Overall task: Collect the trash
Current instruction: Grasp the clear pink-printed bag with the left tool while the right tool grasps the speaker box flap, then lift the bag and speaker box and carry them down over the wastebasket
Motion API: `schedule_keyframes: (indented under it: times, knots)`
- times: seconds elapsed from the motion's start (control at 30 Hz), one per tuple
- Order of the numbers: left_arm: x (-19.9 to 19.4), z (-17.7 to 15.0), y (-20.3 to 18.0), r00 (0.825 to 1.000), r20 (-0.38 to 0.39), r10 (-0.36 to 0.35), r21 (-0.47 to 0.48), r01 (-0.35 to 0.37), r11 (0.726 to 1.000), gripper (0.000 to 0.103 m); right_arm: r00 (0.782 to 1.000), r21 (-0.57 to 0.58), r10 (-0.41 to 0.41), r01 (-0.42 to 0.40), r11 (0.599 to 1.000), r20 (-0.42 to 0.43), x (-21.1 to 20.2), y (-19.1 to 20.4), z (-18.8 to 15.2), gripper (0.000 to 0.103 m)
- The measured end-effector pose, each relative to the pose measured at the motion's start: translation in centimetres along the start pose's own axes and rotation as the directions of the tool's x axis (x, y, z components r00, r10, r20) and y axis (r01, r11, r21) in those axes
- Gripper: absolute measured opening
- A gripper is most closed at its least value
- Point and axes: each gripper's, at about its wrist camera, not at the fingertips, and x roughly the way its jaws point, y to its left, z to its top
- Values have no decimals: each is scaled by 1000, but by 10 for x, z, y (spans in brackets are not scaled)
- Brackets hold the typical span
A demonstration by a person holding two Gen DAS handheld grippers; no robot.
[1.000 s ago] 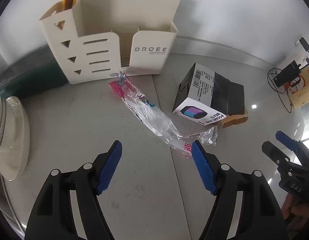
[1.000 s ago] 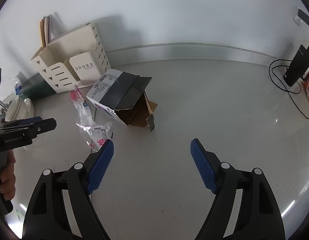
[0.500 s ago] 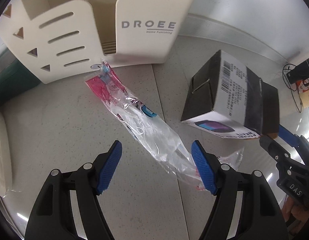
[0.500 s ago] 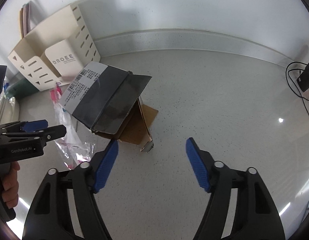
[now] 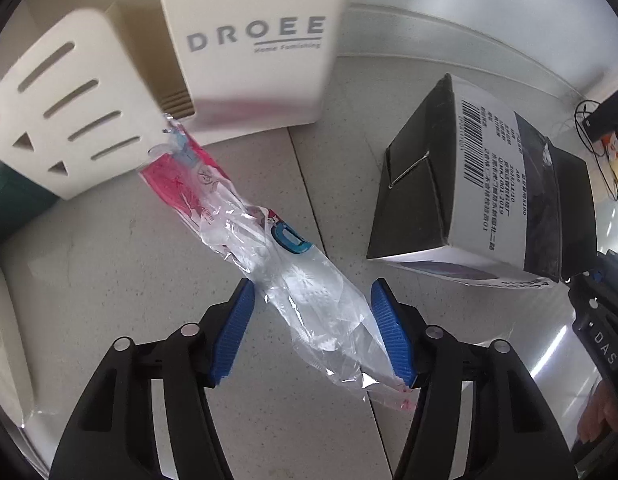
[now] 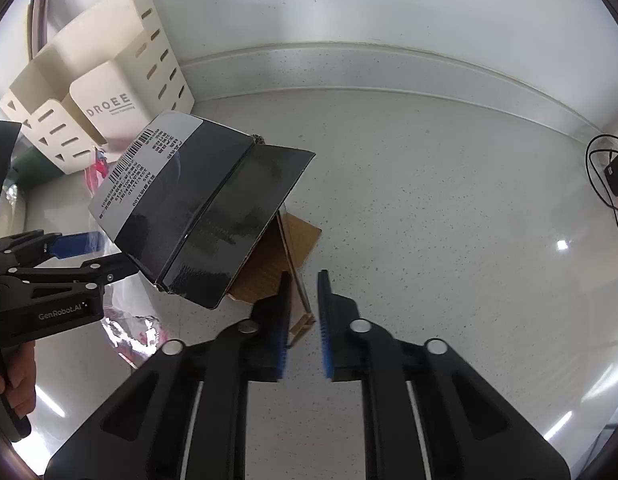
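Nothing collected yet; both pieces of trash down on the counter. Left gripper [image 5: 311, 330] half-wide and closing, straddling the clear plastic wrapper [image 5: 309, 292], right pad brushing it, left pad apart. Right gripper [image 6: 303, 320] nearly pinched and closing on the brown cardboard flap [image 6: 299, 300] of the black box [image 6: 201, 216]; firm contact hard to tell. Organizer [image 5: 249, 60] tight at 12 o'clock of the wrapper, box close at 2; open counter [image 6: 449, 200] from 1 to 4 of the right gripper.
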Motion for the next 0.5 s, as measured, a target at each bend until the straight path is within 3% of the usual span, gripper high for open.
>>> schedule_keyframes:
  times: [0.07,0.27,0.5]
  knots:
    - [-1,0,-3,1000,13,21,29,-21,999,38,1000,5,-1,1,1000,4,-3,0,-2,8]
    - [-8,-6,8,1000,0,-31,-5,31,999,17,1000,64,20,-20,998,6,-18,-8,-14,5]
    - [-37,-14,14,998,37,-56,-23,57,998,12,1000,72,8,-9,997,20,-44,-6,-22,4]
